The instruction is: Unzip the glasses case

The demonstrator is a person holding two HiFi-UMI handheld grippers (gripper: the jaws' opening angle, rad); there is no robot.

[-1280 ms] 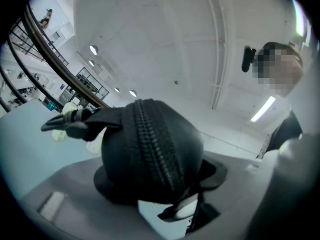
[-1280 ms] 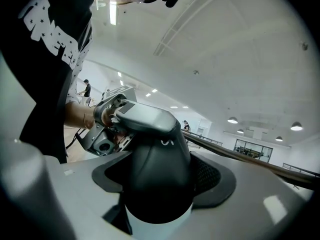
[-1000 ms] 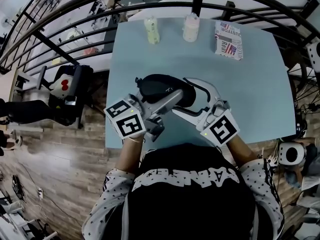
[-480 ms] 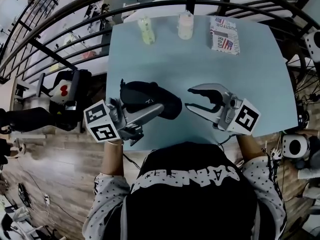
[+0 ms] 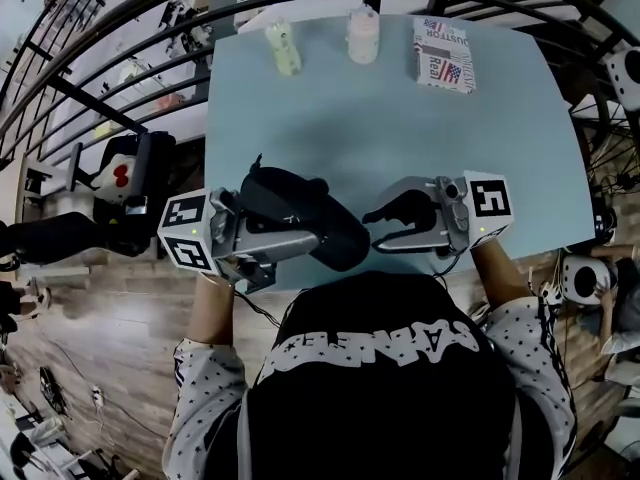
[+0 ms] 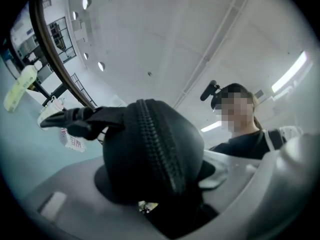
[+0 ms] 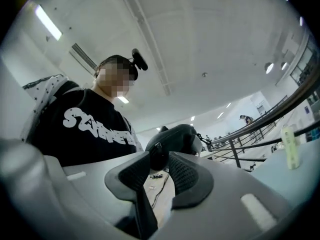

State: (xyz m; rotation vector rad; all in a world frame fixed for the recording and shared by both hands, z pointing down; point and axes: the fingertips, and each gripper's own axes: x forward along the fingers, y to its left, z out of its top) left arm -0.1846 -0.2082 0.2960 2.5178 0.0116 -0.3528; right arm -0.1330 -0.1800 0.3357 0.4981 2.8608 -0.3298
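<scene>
Two grippers meet above the pale blue desk's point(image 5: 400, 118) near edge: the left gripper point(image 5: 300, 240) clenches its jaws on the black zippered glasses case point(image 5: 300, 206); the right gripper point(image 5: 372, 231), jaws just closing, pinches the small dark zipper pull point(image 7: 157, 156).

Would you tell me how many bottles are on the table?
2: a greenish bottle at the far edge, and a whitish bottle to its right, beside the printed box.
</scene>
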